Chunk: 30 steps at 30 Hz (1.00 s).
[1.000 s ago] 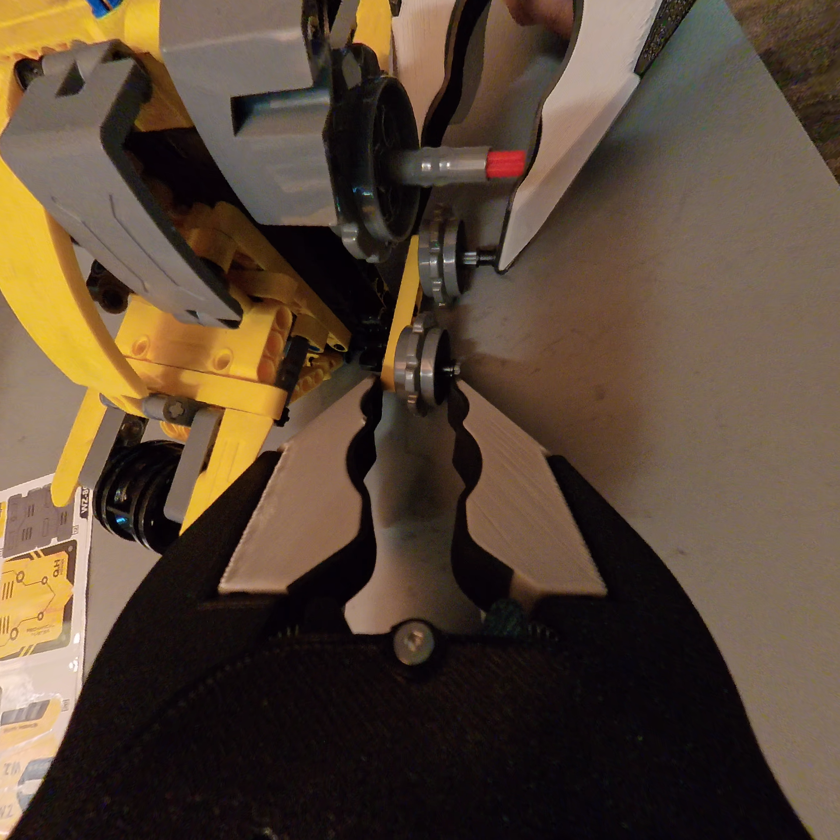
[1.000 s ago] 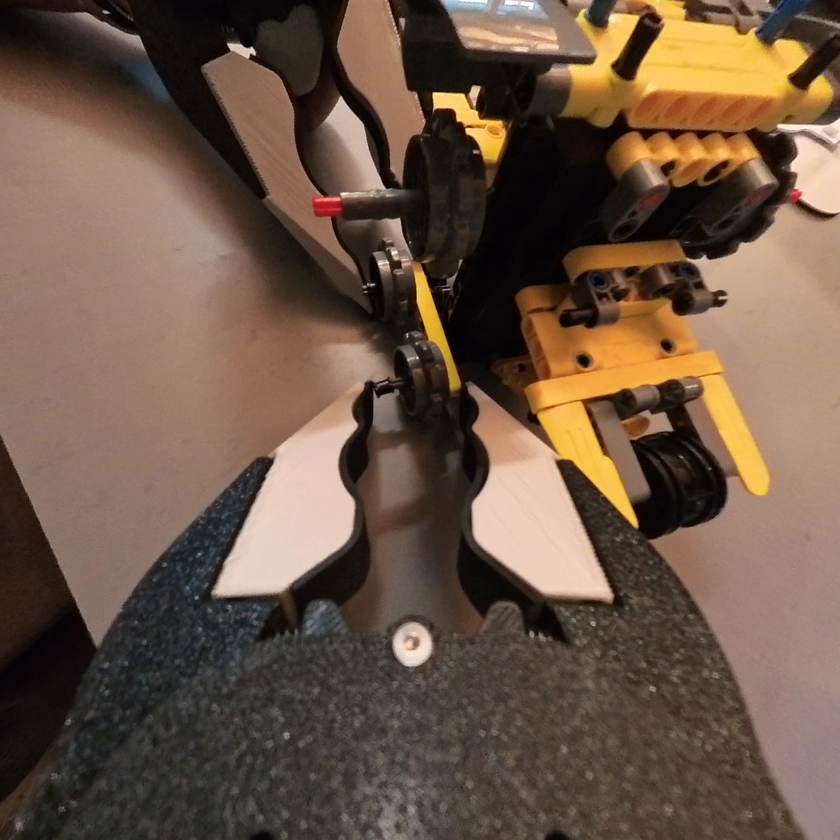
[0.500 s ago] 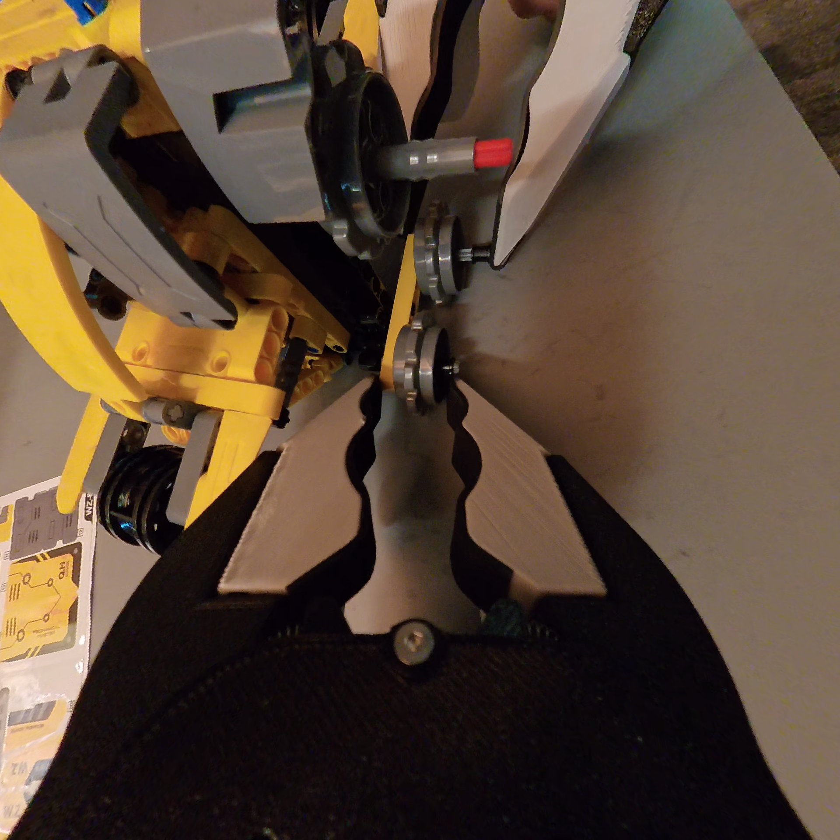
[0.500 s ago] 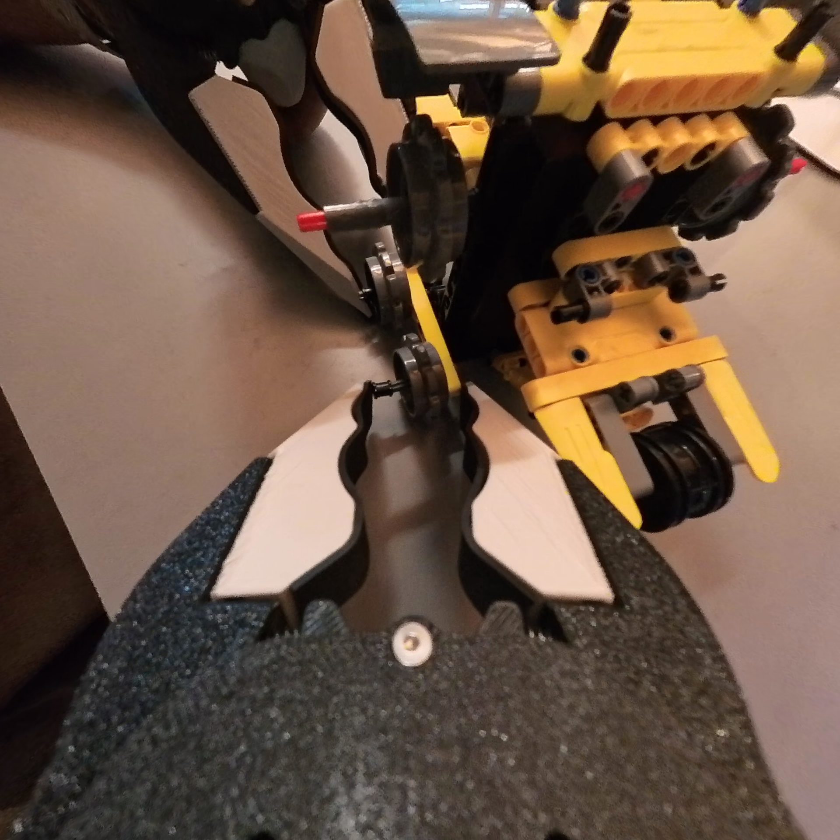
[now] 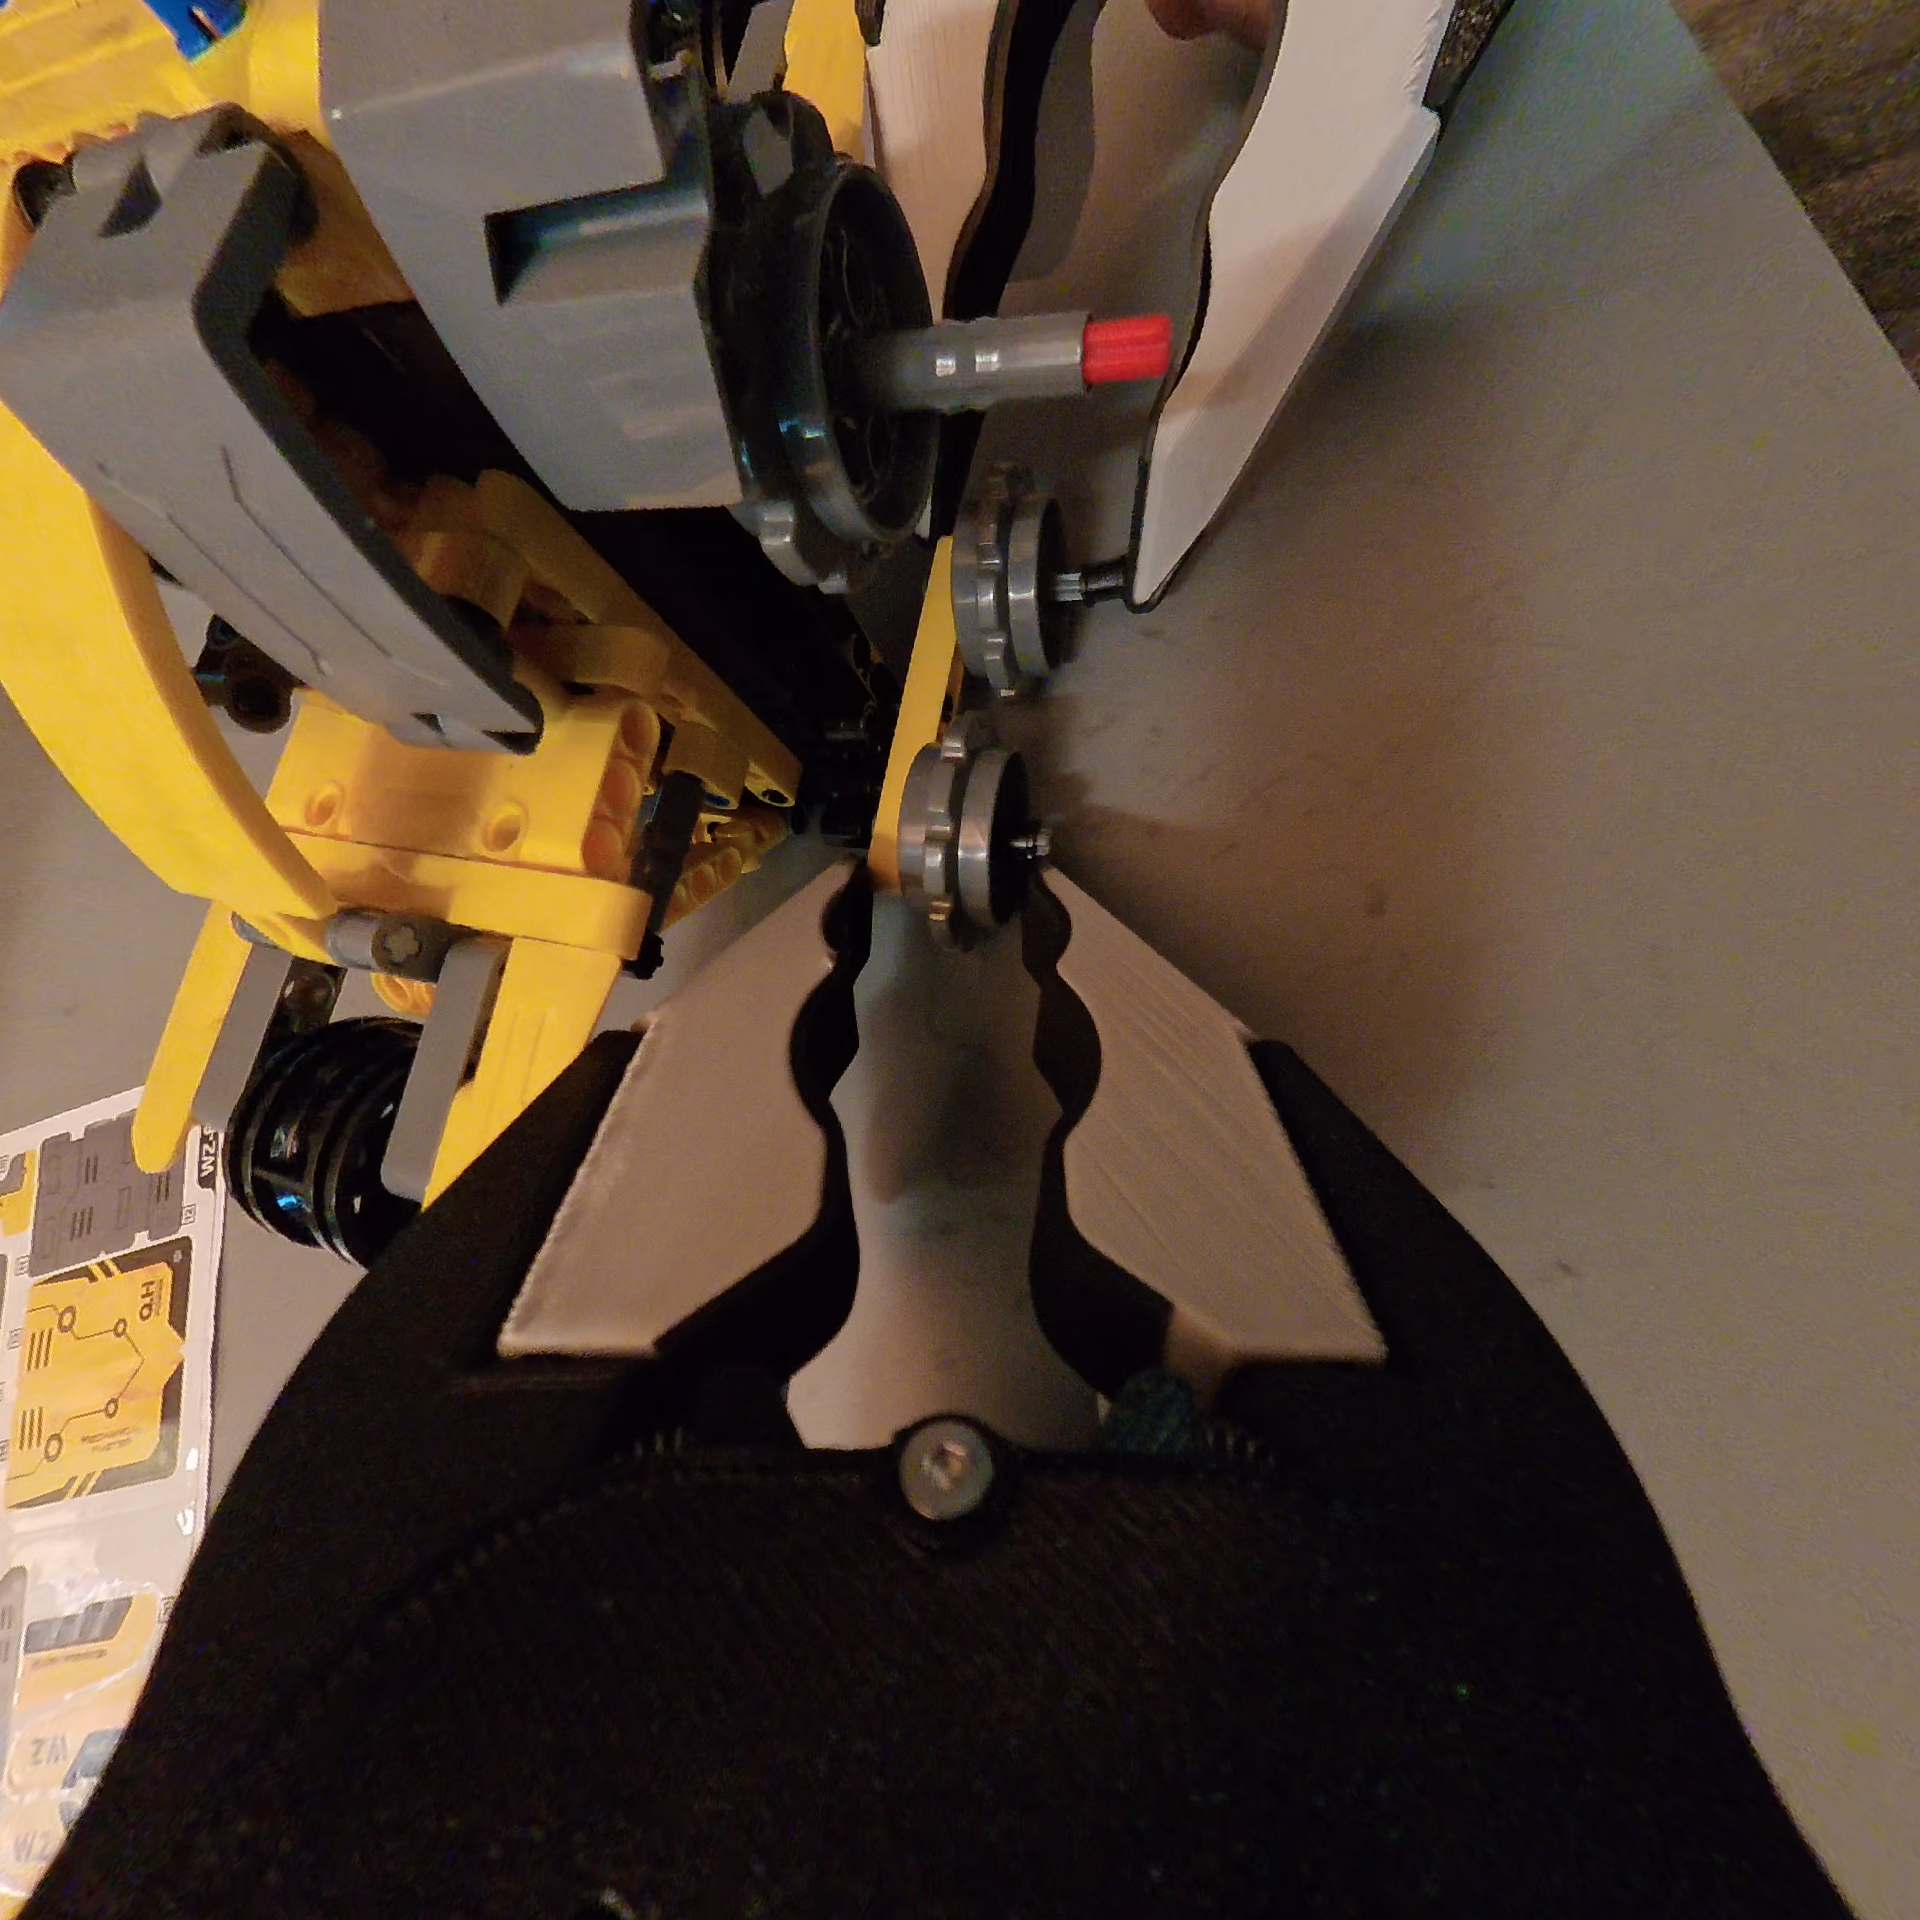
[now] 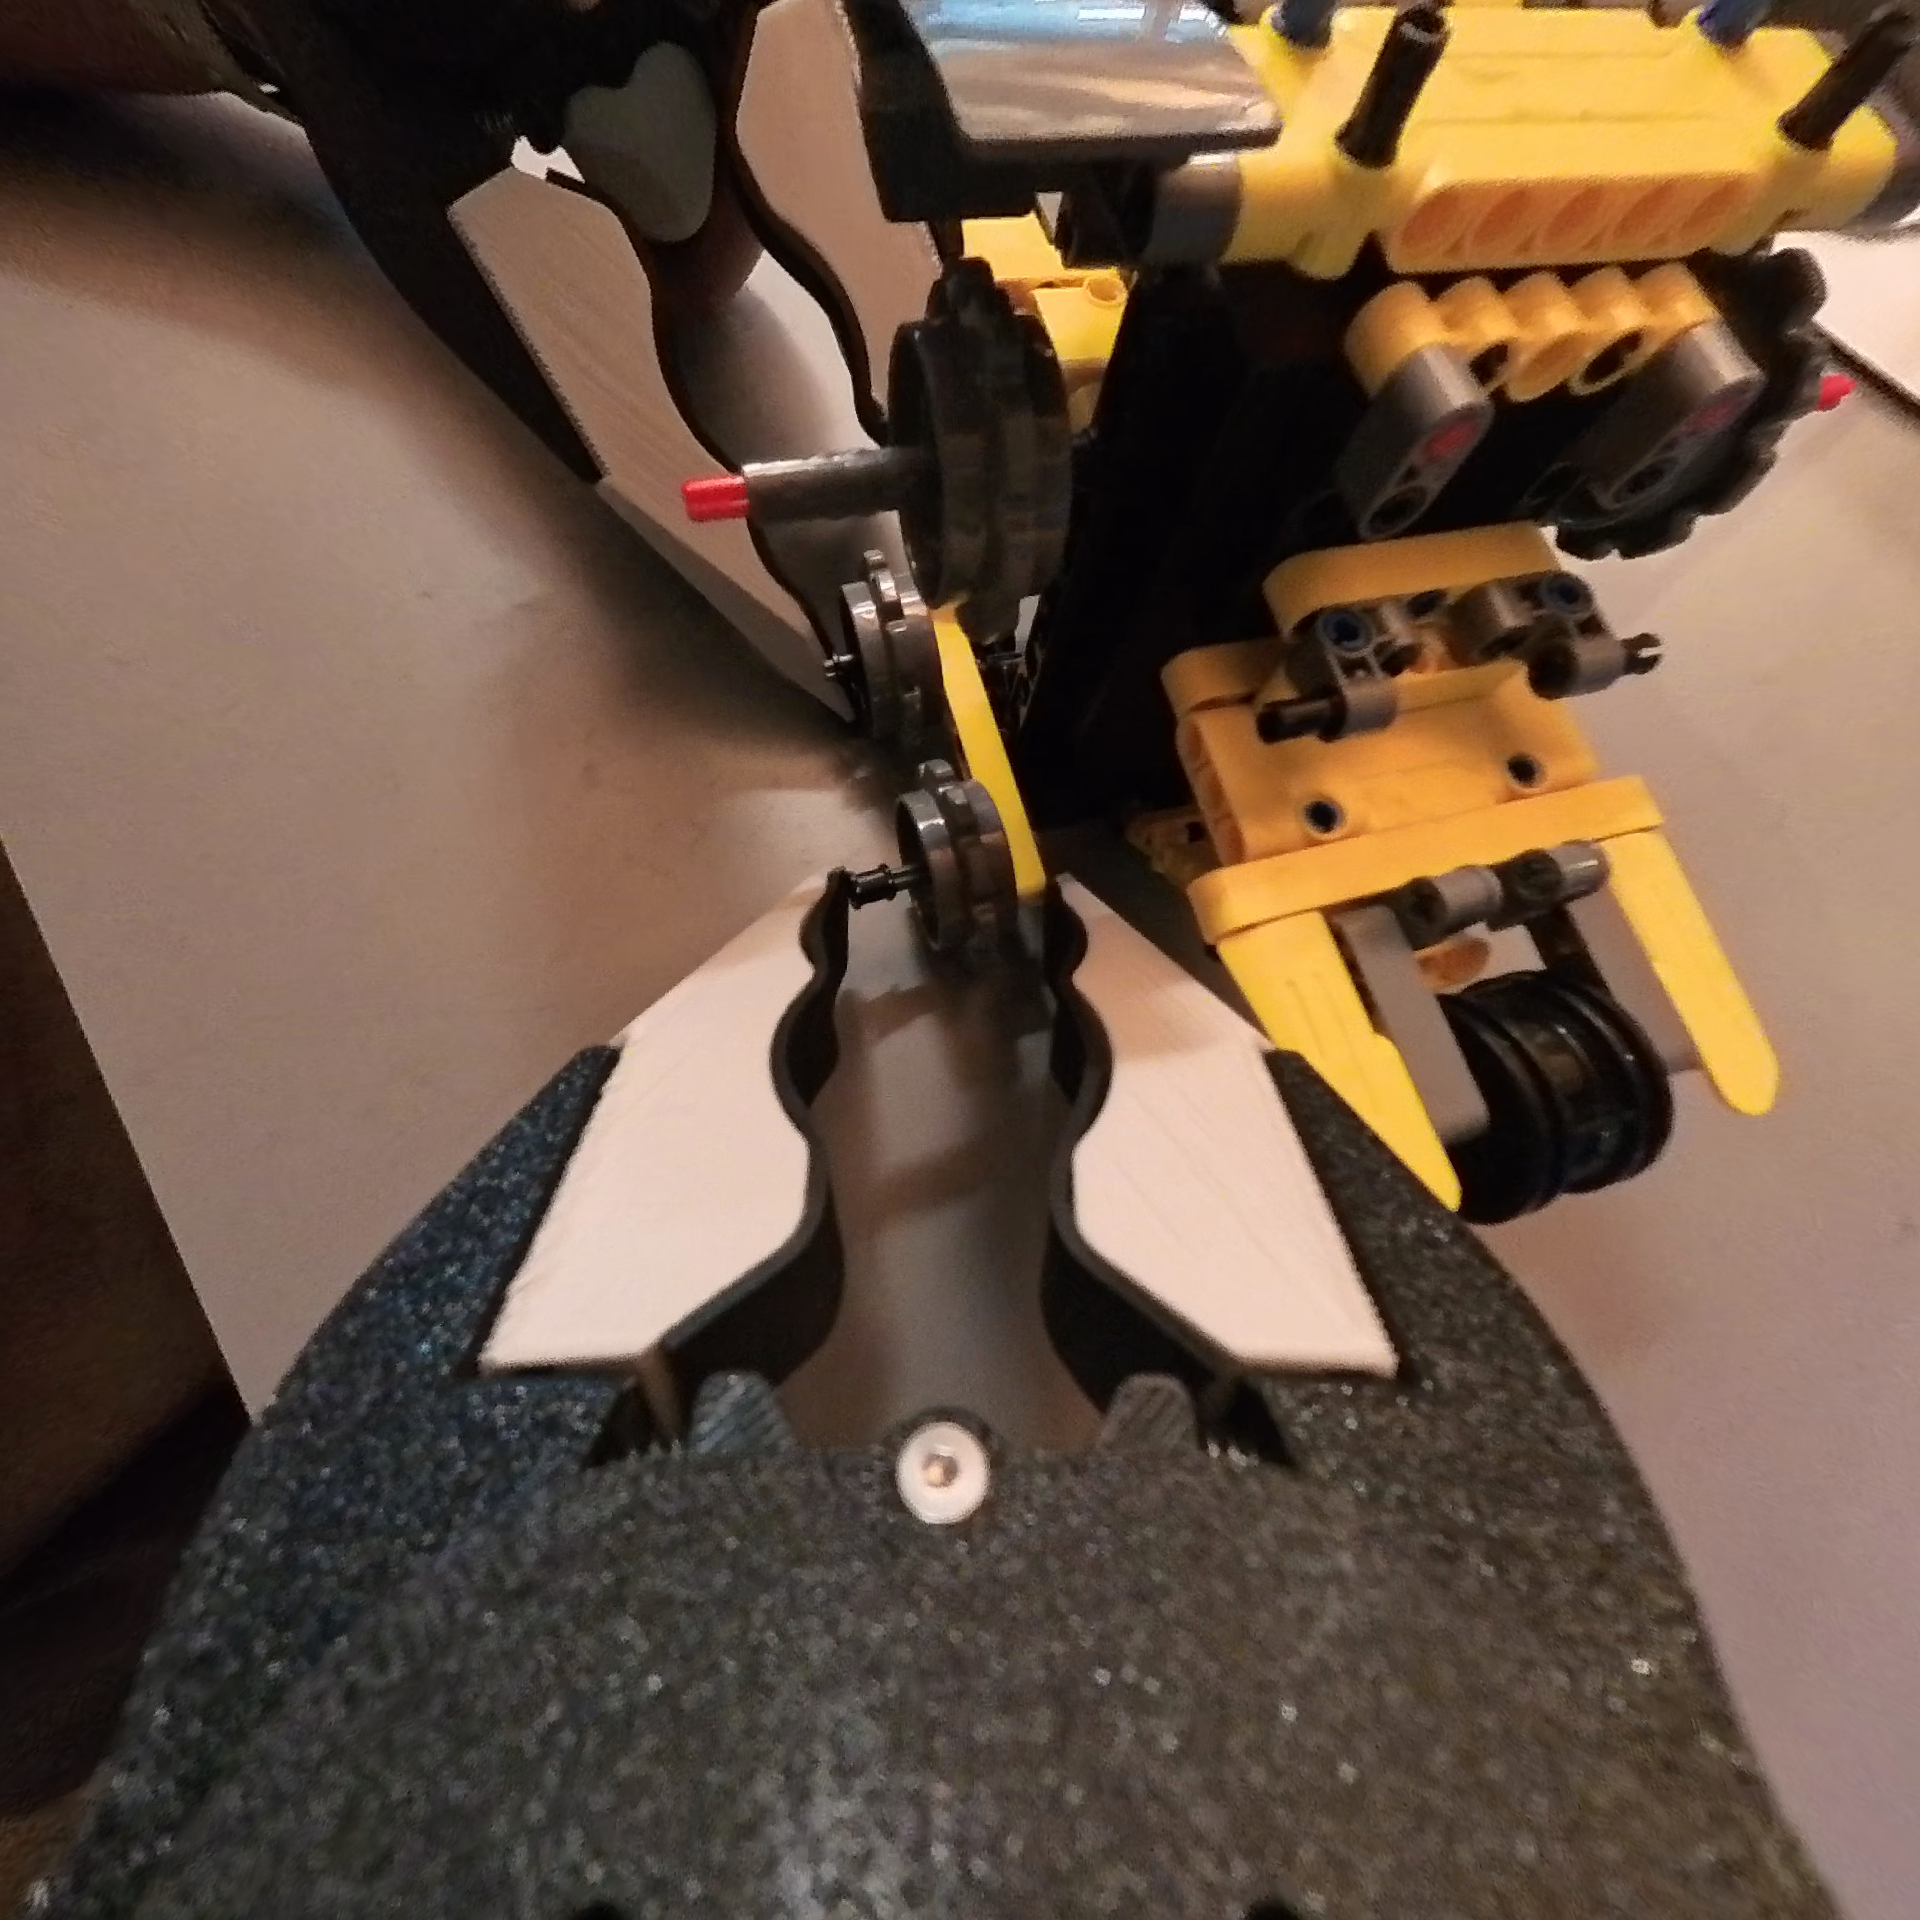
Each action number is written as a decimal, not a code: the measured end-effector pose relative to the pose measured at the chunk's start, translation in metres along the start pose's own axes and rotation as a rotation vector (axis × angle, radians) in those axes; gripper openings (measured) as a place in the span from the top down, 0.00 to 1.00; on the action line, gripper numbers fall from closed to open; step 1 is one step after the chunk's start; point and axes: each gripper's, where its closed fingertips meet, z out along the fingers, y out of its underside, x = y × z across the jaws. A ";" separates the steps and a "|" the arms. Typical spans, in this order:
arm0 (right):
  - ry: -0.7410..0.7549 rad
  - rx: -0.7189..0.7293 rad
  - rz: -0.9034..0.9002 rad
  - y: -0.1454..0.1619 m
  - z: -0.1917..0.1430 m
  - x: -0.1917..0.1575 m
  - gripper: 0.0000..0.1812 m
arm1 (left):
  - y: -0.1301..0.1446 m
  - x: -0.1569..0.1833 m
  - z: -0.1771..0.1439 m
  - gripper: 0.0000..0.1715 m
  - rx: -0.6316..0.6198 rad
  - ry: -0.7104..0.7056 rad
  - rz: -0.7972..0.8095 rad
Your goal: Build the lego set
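A yellow and grey brick-built vehicle model (image 5: 436, 810) lies on the grey table (image 5: 1507, 935). A thin yellow beam (image 5: 920, 675) on its side carries two small grey wheels. My left gripper (image 5: 945, 883) is shut on the nearer grey wheel (image 5: 961, 831) and beam end. In the right wrist view, my right gripper (image 6: 945, 899) is shut on the other grey wheel (image 6: 951, 862) and its black pin. Each gripper's white fingers (image 5: 1299, 260) (image 6: 644, 436) show far off in the other's view. A grey axle with a red tip (image 5: 1127, 348) (image 6: 717, 497) sticks out of a black hub.
A sticker sheet (image 5: 94, 1351) lies at the left by the model's black roller (image 5: 312, 1132). The table edge runs at the upper right, with dark floor (image 5: 1849, 104) beyond. In the right wrist view the edge and dark floor (image 6: 83, 1143) are at the left. The left gripper's tips are roughly 6 cm from the right gripper's.
The model and both grippers have shifted slightly together; the red-tipped axle sits a little more to the left in both views. Both grips are unchanged.
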 end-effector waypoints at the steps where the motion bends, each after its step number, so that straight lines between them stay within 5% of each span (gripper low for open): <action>1: 0.003 0.002 0.001 0.000 0.000 0.000 0.80 | 0.000 0.000 0.000 0.85 0.000 0.000 -0.001; 20: 0.036 0.010 -0.033 0.001 0.001 0.004 0.84 | 0.000 0.001 0.000 0.85 0.000 -0.001 0.001; 30: 0.029 -0.024 -0.056 0.008 0.003 -0.001 0.75 | 0.000 0.000 0.000 0.85 0.000 0.003 -0.004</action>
